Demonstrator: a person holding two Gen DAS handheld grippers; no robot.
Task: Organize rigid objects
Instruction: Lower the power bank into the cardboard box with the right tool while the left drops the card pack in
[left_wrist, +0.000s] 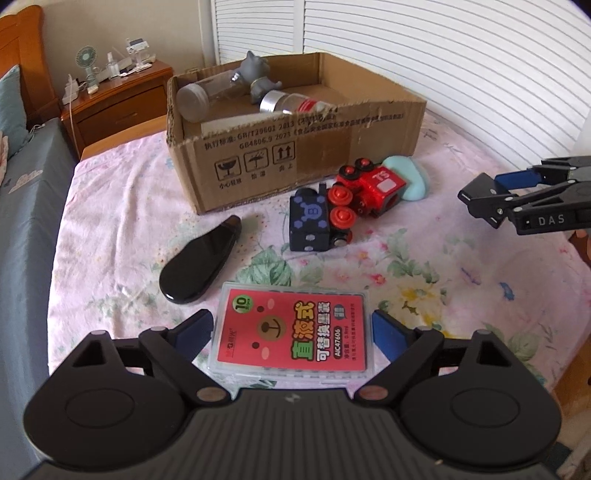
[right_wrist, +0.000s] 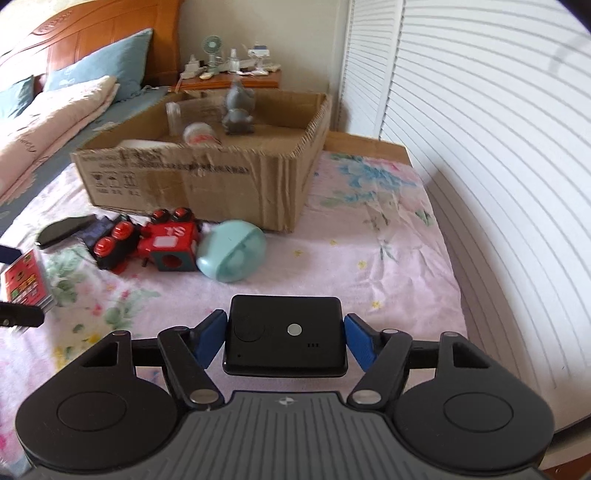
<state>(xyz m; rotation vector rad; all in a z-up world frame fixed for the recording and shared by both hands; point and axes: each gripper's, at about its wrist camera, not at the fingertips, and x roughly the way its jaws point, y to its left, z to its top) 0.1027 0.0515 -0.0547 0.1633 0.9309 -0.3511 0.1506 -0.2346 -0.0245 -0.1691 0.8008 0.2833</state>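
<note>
My left gripper is low over the flowered bedsheet, its blue pads against both long sides of a clear plastic box with a red bear label. My right gripper is shut on a flat black device with a small silver dot, held just above the sheet. The same gripper shows at the right edge of the left wrist view. The red-label box also appears at the far left of the right wrist view. An open cardboard box stands at the back of the bed.
Inside the cardboard box lie a clear bottle, a grey toy figure and a jar. In front of it lie a black oval case, a black-blue toy engine, a red toy engine and a teal oval case. Louvred doors stand on the right.
</note>
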